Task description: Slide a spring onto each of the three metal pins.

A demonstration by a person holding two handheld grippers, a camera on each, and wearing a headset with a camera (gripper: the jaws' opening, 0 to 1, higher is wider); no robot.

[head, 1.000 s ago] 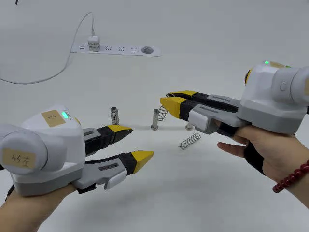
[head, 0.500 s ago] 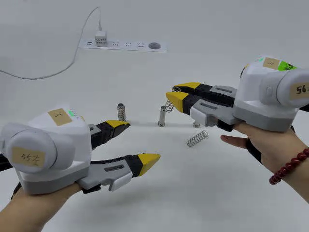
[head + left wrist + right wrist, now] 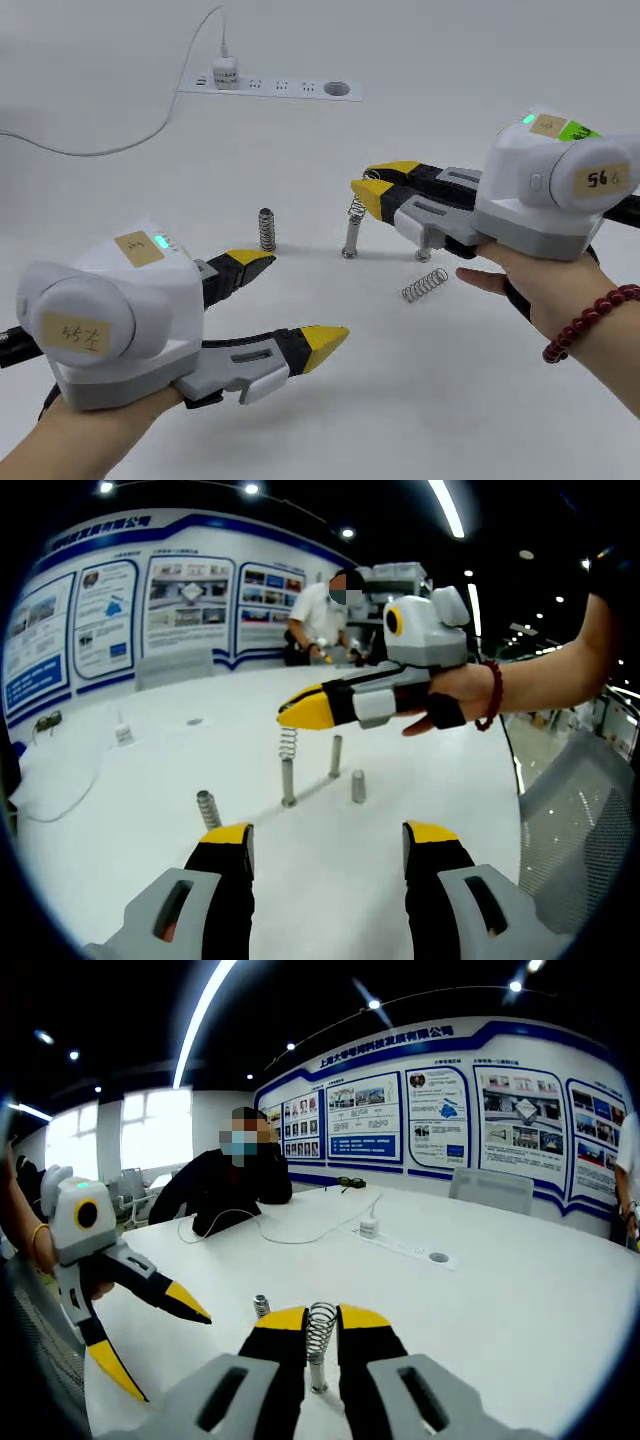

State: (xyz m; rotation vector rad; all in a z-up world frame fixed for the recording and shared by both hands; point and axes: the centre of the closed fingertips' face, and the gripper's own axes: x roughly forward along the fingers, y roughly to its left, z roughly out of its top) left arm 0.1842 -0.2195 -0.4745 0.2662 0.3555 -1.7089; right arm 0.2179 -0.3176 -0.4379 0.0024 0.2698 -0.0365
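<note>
A coiled steel spring [image 3: 357,208] stood slightly tilted at the top of the middle pin [image 3: 350,238], its lower end meeting the pin's tip (whether it had begun to slip over could not be told). The left pin [image 3: 266,230] already wore a second spring [image 3: 266,222], while the third pin [image 3: 423,255] stood bare, partly hidden behind the right gripper [image 3: 362,182], with a loose spring [image 3: 424,284] lying on its side just in front of it. The right gripper's yellow-tipped jaws were pressed together on the spring from either side, as the right gripper view confirmed. The left gripper [image 3: 292,297] hovered low with its jaws spread wide, holding and touching nothing, its tips pointed toward the pins but apart from them. The three pins stood in a row near the middle of the white table [image 3: 330,430], with bare surface on every side. A power strip [image 3: 285,88] lay well apart at the far side, and the table's edges were out of the head view.
</note>
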